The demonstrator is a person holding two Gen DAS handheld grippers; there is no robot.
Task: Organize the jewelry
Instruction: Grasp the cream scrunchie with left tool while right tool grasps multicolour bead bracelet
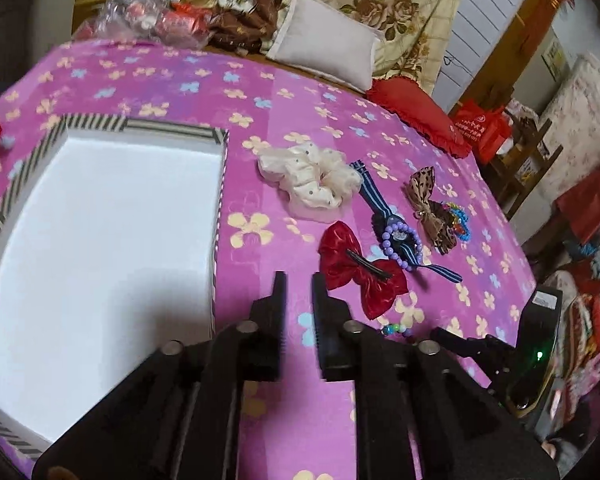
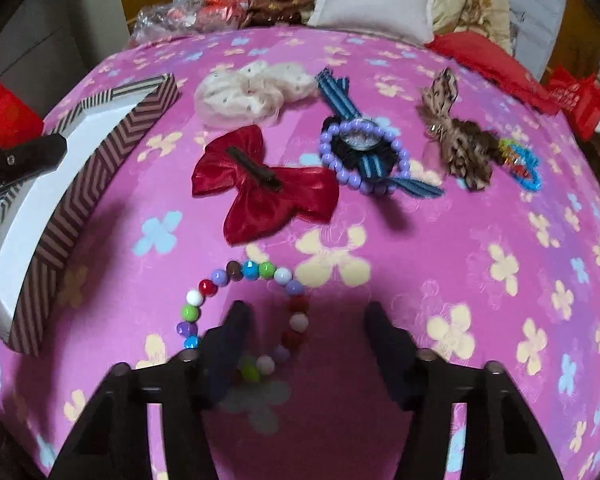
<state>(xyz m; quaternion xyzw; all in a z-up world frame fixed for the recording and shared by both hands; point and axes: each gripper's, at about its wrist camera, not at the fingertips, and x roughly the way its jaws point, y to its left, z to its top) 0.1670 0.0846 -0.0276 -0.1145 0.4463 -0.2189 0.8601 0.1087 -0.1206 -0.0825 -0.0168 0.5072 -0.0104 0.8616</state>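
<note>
A pink bedspread [image 1: 172, 80] printed with pale flowers fills both my views, laid over a bed. On it, at the left of the left wrist frame, sits the striped-edged open box [image 1: 100, 240], its white inside bare; the same box runs down the left edge of the right wrist frame [image 2: 76, 196]. A white pillow [image 1: 324, 40] lies at the top of the frame beyond the spread.

Right of the box, mid-frame, I see a cream scrunchie [image 1: 312, 178], and below it a red satin bow [image 1: 360, 268] turned clip-side up. Beside the bow a blue striped hair tie [image 1: 384, 208] carries a purple bead bracelet [image 1: 402, 244] looped around its dark centre. Further right lies a brown spotted bow [image 1: 428, 208], touching a small bright blue beaded piece [image 1: 460, 220].

My left gripper [image 1: 299, 280] hovers in the lower centre of its frame, jaws nearly closed with a narrow gap, gripping nothing. My right gripper [image 2: 306, 312], low in its own frame, stands with jaws spread wide; the multicoloured bead bracelet [image 2: 236, 276] lies on the spread, partly between them, its left side passing under the left finger [image 2: 232, 332].
</note>
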